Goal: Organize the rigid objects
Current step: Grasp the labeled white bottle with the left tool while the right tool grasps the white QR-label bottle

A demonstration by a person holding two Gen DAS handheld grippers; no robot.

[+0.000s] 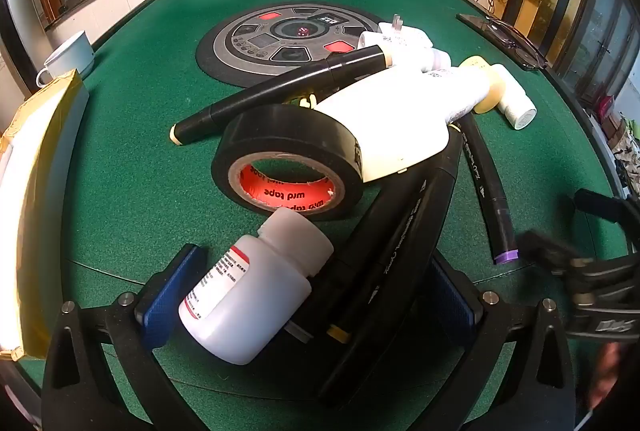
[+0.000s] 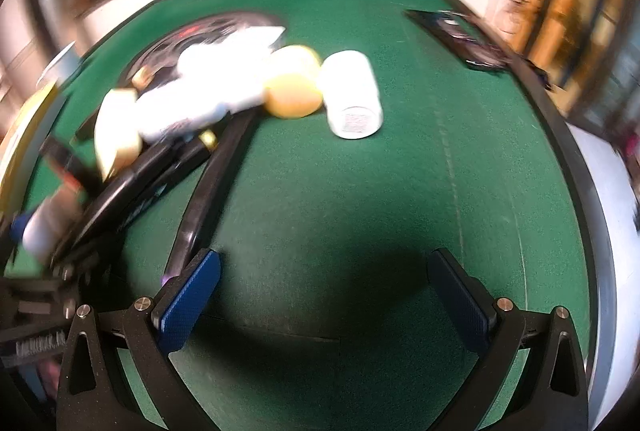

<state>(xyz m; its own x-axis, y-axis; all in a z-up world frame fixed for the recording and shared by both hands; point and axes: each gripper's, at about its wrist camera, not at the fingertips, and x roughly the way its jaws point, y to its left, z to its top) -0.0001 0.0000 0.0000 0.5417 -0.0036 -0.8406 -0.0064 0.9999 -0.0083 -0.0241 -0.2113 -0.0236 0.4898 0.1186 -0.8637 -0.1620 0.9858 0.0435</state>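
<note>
Between the blue pads of the left gripper [image 1: 312,295] lie a small white bottle [image 1: 248,295] and black markers [image 1: 396,251], tipped on the green table [image 1: 132,135]; its jaws are spread, and seemingly not pressing either. Just beyond sits a black tape roll [image 1: 288,159] under a larger white bottle [image 1: 392,119]. Right of this pile, the right gripper [image 2: 324,307] hovers over bare felt, jaws wide apart, near a purple-capped marker [image 1: 494,199].
</note>
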